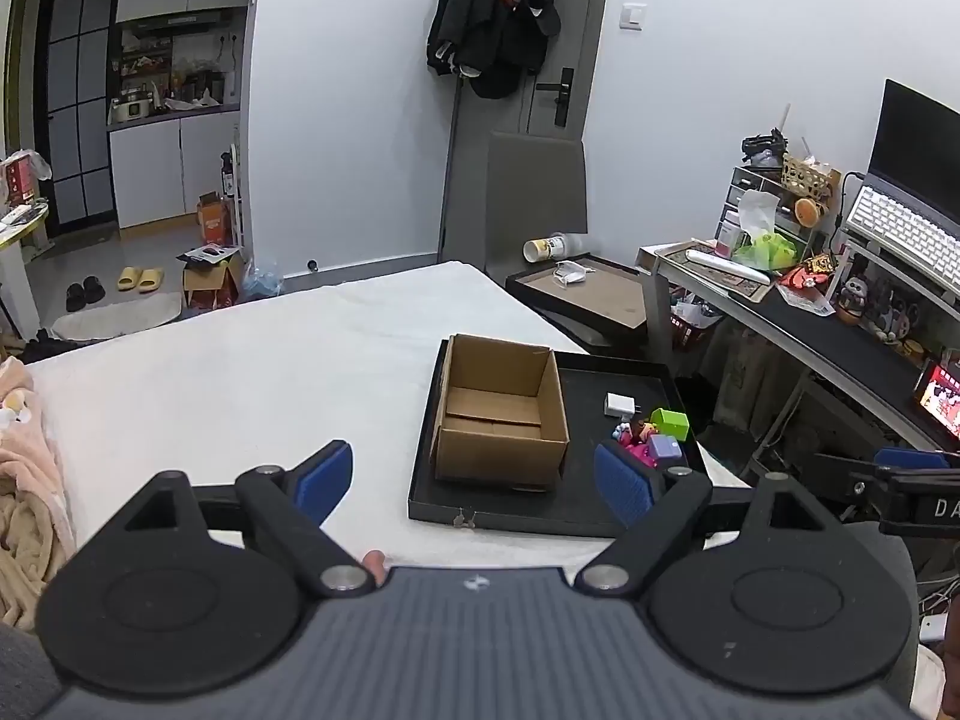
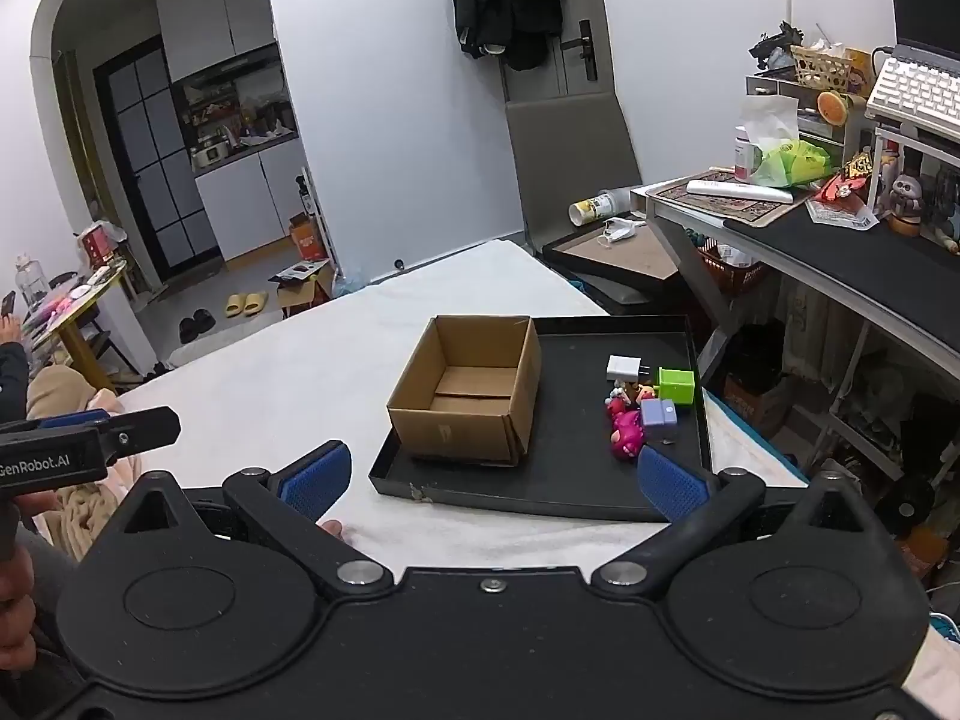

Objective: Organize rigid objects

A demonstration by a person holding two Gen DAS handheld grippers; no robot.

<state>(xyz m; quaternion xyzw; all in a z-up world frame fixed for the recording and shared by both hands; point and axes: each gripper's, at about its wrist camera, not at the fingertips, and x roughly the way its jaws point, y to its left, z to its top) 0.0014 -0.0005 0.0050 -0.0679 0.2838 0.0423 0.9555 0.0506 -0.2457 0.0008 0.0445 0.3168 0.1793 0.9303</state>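
Observation:
An open, empty cardboard box [image 1: 501,414] [image 2: 468,393] stands on the left half of a black tray [image 1: 576,498] [image 2: 558,480] laid on a white-covered bed. On the tray's right half lie a white charger [image 1: 620,403] [image 2: 624,368], a green cube [image 1: 670,422] [image 2: 677,384], a lilac block [image 1: 665,447] [image 2: 658,413] and pink toy figures [image 1: 637,443] [image 2: 627,429]. My left gripper [image 1: 474,480] hangs open before the tray's near edge, nothing between its blue pads. My right gripper [image 2: 495,477] is open too, short of the tray, holding nothing.
A cluttered desk [image 2: 840,252] with a keyboard [image 1: 900,234] runs along the right. A dark frame [image 1: 585,294] with a cup lies past the bed's far corner. A beige blanket [image 1: 27,480] is bunched at the left. The other gripper shows at each view's edge.

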